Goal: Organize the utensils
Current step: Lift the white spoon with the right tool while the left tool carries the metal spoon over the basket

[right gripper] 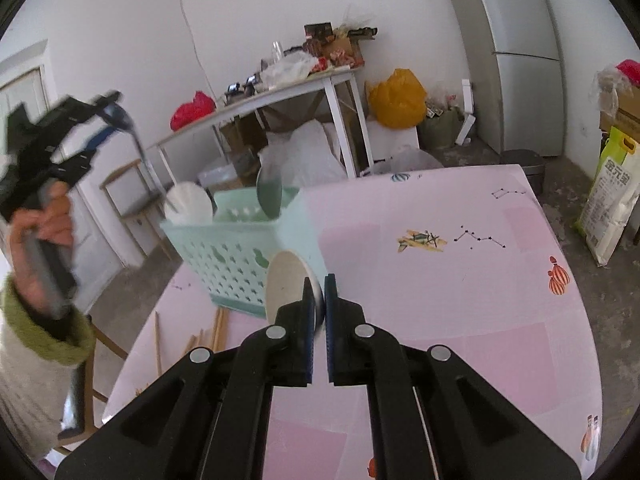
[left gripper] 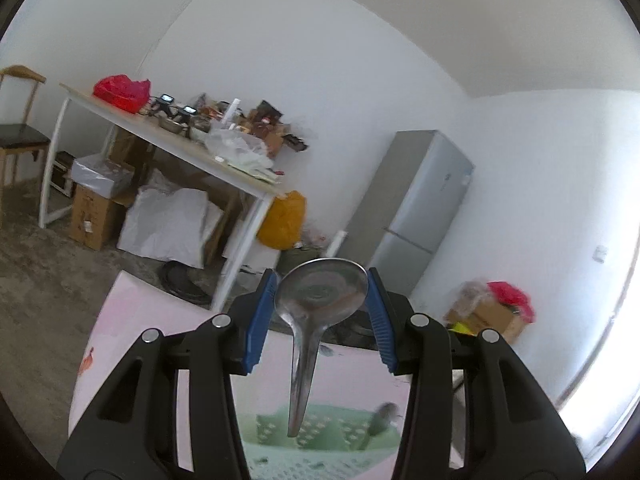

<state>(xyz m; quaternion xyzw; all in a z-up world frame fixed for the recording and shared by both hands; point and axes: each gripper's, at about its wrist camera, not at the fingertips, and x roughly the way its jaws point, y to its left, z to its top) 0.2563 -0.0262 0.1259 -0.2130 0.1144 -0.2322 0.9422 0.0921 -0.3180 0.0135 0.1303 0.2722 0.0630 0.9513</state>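
My left gripper (left gripper: 322,300) is shut on the bowl of a steel spoon (left gripper: 320,292), whose handle hangs down over the mint-green perforated basket (left gripper: 320,428). The right wrist view shows that left gripper (right gripper: 112,114) raised at upper left in a person's hand (right gripper: 44,224), with the steel spoon (right gripper: 138,144) dangling above the basket (right gripper: 232,256). My right gripper (right gripper: 319,284) is shut on the edge of a pale round spoon bowl (right gripper: 286,284), just in front of the basket. A white spoon (right gripper: 188,204) and a grey-green spoon (right gripper: 270,192) stand in the basket.
The basket stands on a table with a pink patterned cloth (right gripper: 460,280). Wooden chopsticks (right gripper: 218,328) lie at its left edge. Beyond are a cluttered white table (right gripper: 280,92), a yellow bag (right gripper: 396,98), a grey fridge (right gripper: 516,52) and a sack (right gripper: 612,200) on the floor.
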